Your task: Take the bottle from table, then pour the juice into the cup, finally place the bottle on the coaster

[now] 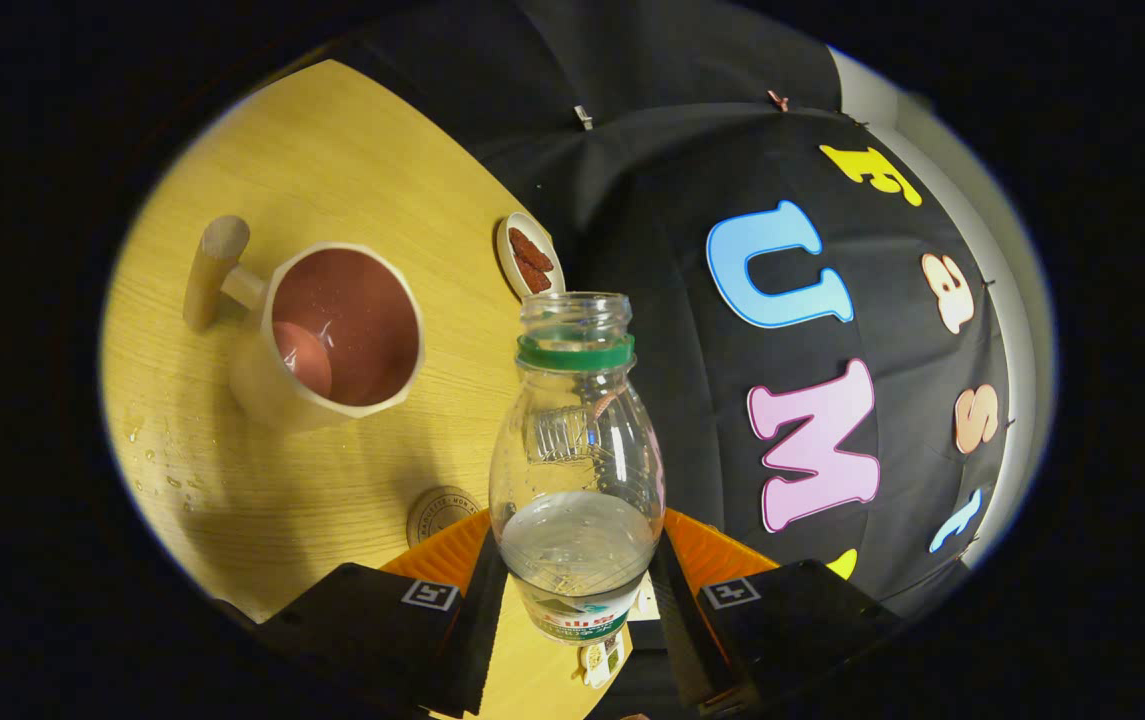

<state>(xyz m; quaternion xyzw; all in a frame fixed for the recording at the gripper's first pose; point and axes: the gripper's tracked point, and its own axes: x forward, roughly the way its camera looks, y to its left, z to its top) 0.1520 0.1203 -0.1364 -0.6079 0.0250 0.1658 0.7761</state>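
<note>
My gripper [577, 585] is shut on a clear plastic bottle [577, 440], both fingers pressing its lower body. The bottle has no cap, wears a green neck ring, and holds a little clear liquid near its bottom. It is lifted and the whole view is tilted. Off to the left of the bottle, on the wooden table [332, 150], stands a cream cup [332, 335] with a reddish-brown inside and a wooden handle; liquid shows inside it. A round wooden coaster [440, 512] lies on the table just ahead of my left finger, partly hidden by it.
A small white dish [529, 257] with dark red pieces sits beyond the bottle near the table's far edge. Water droplets [167, 465] are spattered on the table left of the cup. The booth's black cloth wall rises behind the table.
</note>
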